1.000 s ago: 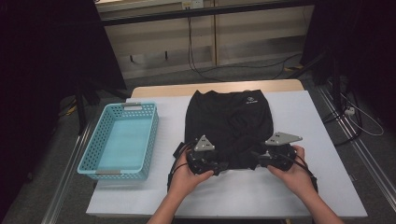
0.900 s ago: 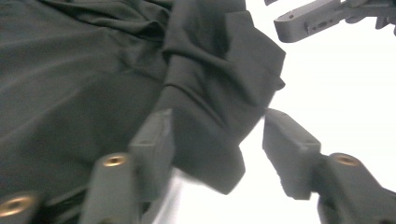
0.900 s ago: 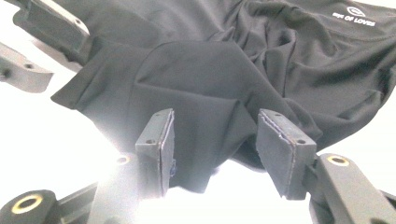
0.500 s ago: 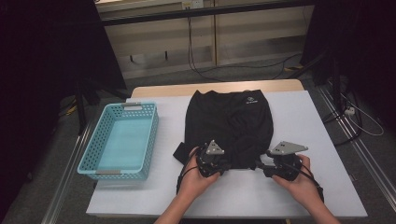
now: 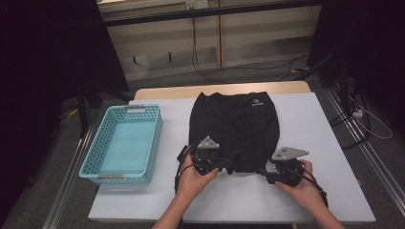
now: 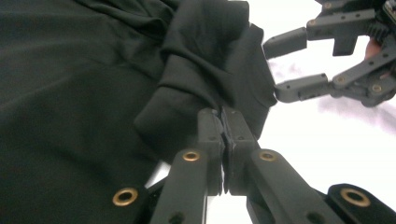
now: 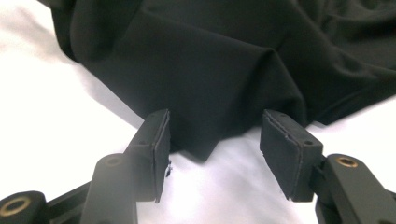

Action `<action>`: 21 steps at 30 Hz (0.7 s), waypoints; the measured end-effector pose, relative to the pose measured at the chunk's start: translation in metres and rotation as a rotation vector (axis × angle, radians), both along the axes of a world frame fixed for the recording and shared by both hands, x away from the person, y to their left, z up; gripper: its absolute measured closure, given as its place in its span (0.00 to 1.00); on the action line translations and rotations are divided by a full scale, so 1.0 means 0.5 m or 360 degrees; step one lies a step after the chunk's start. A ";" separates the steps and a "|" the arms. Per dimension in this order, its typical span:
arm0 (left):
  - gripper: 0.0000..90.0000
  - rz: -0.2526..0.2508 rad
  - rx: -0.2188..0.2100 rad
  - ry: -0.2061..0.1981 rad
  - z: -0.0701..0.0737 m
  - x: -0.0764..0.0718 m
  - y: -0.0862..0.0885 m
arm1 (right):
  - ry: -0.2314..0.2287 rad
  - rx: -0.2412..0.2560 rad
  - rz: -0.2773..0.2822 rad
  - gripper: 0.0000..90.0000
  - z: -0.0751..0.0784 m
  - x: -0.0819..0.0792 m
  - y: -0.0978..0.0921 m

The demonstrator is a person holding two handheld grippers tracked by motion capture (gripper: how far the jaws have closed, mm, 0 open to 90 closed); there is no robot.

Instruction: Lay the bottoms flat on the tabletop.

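So my left gripper (image 6: pixel 223 140) is clamped tight on a bunched fold at the near hem of the black fabric garment (image 5: pixel 234 129), which lies spread out in the middle of the white table (image 5: pixel 325 143). My right gripper (image 7: pixel 212 154) is wide apart, pads either side of the hem corner but not biting yet. My worry: if I pull with just the left, the cloth drags lopsided and bunches, or the right pinches only the top layer. The light blue plastic perforated basket (image 5: pixel 102 143) to the left has nothing in it
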State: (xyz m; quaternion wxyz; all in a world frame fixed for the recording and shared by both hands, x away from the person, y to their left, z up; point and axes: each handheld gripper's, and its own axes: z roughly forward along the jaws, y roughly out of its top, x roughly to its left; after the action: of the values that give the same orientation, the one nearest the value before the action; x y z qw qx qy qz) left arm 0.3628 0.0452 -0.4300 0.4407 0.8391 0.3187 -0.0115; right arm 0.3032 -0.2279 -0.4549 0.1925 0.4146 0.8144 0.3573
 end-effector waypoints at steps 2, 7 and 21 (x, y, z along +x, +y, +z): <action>0.98 0.0018 -0.0008 0.0003 0.001 0.003 0.008 | 0.0010 -0.0004 0.0014 0.47 -0.002 0.002 0.007; 0.98 0.0068 -0.0033 0.0003 0.008 0.012 0.029 | 0.0024 -0.0016 0.0042 0.47 -0.006 0.004 0.016; 0.98 0.0193 -0.0032 0.0000 0.002 0.033 0.070 | -0.0039 0.0052 -0.0121 0.49 0.015 0.005 -0.029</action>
State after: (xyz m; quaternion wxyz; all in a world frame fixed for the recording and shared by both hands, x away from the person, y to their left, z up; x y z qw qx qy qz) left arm 0.3795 0.0800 -0.4291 0.4490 0.8137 0.3690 0.0121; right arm 0.3057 -0.2424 -0.4476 0.2090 0.4440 0.7897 0.3682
